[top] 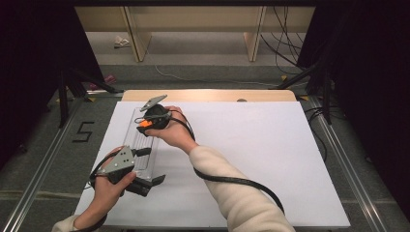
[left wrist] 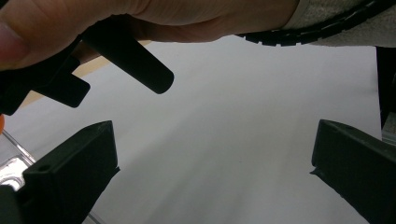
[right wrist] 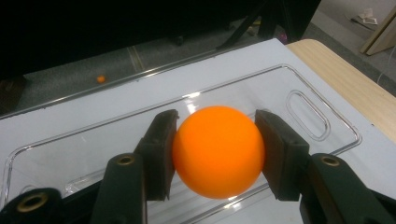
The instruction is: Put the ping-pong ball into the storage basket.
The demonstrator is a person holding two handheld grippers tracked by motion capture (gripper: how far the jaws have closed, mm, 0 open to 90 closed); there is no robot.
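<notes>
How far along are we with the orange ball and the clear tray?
Done: the right gripper is shut on the orange ball, both pads pressing its sides. In hand: it holds the ball over the clear plastic tray on the white table. Left: the ball isn't set down yet, and whether it touches the tray is unclear. The left gripper is open with nothing between its jaws, by the tray's near end.

the ball (right wrist: 218, 151) is plain bright orange, glossy, without markings. the tray (right wrist: 308, 116) beneath it is clear and colourless, with white glints along its rim. the right gripper (right wrist: 217, 154) has matte black jaws with brass-coloured screw eyes. the table sheet (top: 251, 145) is plain white; at 12 o'clock a pale wood edge (top: 208, 95) shows. the sleeve (top: 237, 193) is cream. the left gripper (left wrist: 212, 172) is black.
</notes>
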